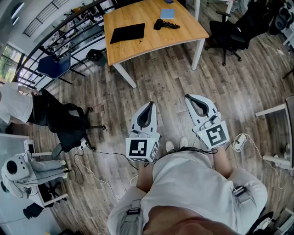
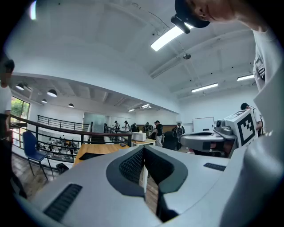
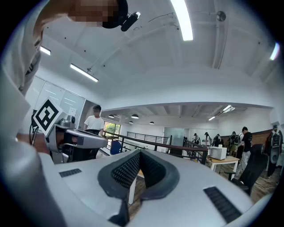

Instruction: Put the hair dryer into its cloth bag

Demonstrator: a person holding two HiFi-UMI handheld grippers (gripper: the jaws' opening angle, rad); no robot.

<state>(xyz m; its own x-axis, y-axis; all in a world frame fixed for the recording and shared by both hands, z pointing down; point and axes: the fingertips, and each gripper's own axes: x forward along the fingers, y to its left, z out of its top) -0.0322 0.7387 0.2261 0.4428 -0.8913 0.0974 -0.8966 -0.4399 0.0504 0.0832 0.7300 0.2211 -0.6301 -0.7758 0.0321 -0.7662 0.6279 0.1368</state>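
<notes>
A wooden table (image 1: 151, 43) stands well ahead of me across the wood floor. On it lie a flat black cloth bag (image 1: 127, 33) and, to its right, a black hair dryer (image 1: 164, 24) with its cord. My left gripper (image 1: 150, 104) and right gripper (image 1: 189, 97) are held side by side close to my body, far short of the table. Both point forward, shut, with nothing between the pads. In the left gripper view the left gripper (image 2: 144, 150) has its pads together and the table (image 2: 95, 150) shows beyond them. The right gripper (image 3: 138, 155) is likewise shut and empty.
A small blue item (image 1: 167, 13) lies at the table's far side. A black office chair (image 1: 229, 27) stands right of the table, and a blue chair (image 1: 55, 66) stands by the railing. A jacket-draped chair (image 1: 64, 119) and floor cables lie at left, a person (image 1: 14, 103) at far left.
</notes>
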